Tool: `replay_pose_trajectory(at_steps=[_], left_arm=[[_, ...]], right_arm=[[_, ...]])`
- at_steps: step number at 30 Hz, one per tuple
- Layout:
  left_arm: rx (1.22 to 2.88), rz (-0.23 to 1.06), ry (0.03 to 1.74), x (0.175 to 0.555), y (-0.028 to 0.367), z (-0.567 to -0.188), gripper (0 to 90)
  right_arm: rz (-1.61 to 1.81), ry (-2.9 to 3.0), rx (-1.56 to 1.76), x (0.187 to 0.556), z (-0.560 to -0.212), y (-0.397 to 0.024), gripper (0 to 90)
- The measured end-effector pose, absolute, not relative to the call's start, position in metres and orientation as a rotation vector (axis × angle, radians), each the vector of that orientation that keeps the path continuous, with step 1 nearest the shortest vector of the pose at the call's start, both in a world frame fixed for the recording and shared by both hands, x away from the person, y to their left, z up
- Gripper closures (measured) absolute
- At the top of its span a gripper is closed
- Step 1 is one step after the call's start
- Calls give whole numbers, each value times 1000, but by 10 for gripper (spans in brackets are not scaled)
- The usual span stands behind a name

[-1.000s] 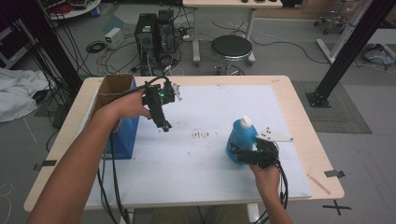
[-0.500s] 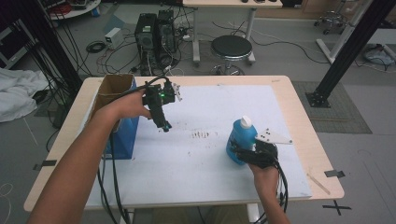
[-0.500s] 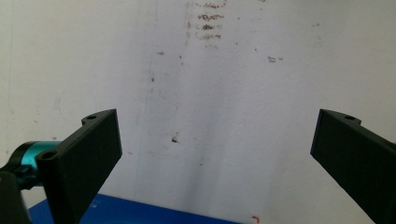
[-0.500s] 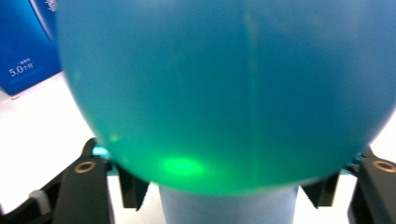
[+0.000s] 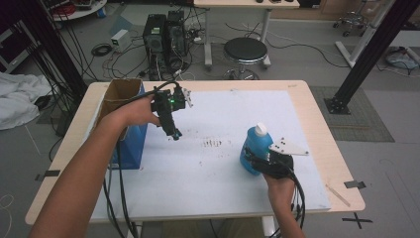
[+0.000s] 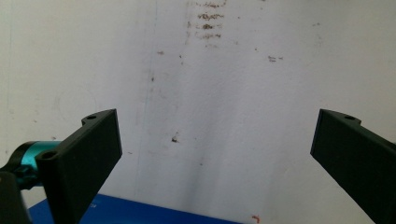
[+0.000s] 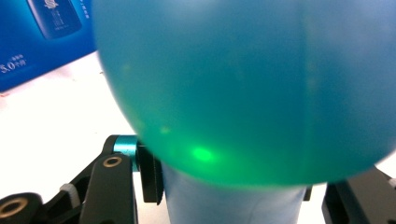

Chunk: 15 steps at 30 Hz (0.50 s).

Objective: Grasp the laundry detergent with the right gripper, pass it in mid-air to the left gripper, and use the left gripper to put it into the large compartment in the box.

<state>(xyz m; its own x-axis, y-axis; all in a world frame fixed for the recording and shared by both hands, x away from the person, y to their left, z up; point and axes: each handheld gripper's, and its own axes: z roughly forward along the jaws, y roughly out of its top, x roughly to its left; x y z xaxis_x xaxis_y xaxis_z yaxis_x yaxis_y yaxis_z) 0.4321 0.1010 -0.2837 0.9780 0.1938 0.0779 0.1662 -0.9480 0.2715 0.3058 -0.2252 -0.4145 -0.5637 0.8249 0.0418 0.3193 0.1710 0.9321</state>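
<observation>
- A person stands at a table (image 5: 317, 114) covered by a white sheet, with a two-jaw gripper in each hand.
- The right gripper (image 5: 255, 159) is at the near right of the table. Its jaws have just been closing and now press on the lower body of a blue bottle (image 5: 255, 144).
- The bottle stands upright on the white sheet and has a white cap.
- In the right gripper view the bottle (image 7: 243, 93) fills the frame at very close range, with a black jaw at each side of its base.
- The left gripper (image 5: 174, 133) is held above the sheet left of centre, pointing down, well apart from the bottle.
- Its jaws are spread wide with nothing between them.
- A blue box (image 5: 126, 144) with an open cardboard top stands at the table's left edge, just beside the left forearm.
</observation>
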Motion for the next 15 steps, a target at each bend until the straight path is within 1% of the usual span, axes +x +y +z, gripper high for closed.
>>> replay_pose_trajectory(at_steps=[8, 15], left_arm=[[2856, 158, 265, 430, 101, -282, 19], [2847, 163, 225, 421, 96, -276, 19]], right_arm=[[1382, 1989, 1079, 306, -412, -226, 441], [1432, 2119, 966, 306, -391, -234, 442]])
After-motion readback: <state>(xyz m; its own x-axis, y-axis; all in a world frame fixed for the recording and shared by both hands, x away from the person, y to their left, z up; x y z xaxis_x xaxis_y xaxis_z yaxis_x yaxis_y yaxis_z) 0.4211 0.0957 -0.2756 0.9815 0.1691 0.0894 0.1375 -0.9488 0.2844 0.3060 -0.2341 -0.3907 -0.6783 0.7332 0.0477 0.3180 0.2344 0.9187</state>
